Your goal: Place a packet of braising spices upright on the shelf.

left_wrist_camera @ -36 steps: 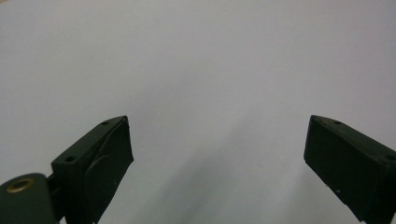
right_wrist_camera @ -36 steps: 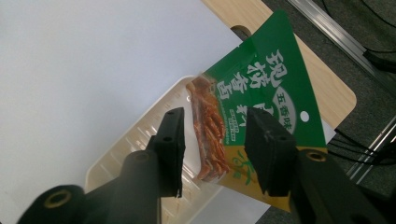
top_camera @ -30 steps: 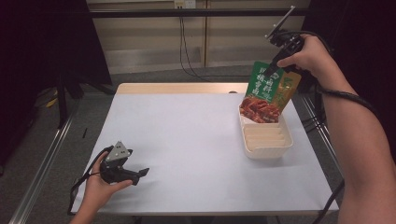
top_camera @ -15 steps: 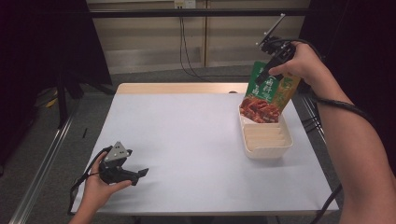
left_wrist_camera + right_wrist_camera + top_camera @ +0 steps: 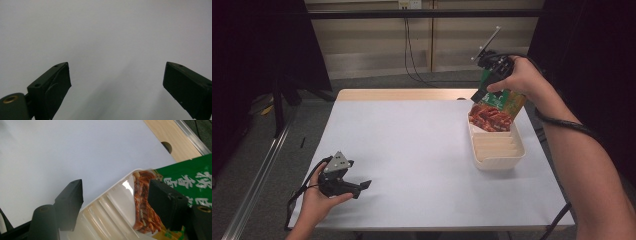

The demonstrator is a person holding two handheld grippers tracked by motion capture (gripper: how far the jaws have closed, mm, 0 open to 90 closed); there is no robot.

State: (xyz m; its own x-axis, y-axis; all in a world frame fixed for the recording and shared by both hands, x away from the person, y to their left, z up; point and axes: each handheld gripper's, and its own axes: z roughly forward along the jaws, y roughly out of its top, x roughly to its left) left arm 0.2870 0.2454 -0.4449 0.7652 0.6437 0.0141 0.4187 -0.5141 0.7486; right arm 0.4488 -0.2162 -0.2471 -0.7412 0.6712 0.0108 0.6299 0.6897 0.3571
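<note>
Green snack packet (image 5: 498, 106) stands tilted in the far end of the white tray (image 5: 497, 152). Right gripper (image 5: 486, 82) jaws have just been opening; packet lies beside one jaw, unclamped. Placement appears nearly done; withdrawal remains. Left gripper (image 5: 357, 187) rests wide open, empty.

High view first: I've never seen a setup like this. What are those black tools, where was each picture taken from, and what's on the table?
There is no robot. A person holds a two-jaw gripper in each hand. The high view looks down on the white table. The other two pictures come from cameras riding on the grippers, looking along their black jaws. The left gripper sits low over bare table, open and holding nothing. The right gripper is above a white ridged tray in which a green snack packet stands leaning. Its jaws have just been opening, and the packet's edge is beside one jaw, unclamped.
</note>
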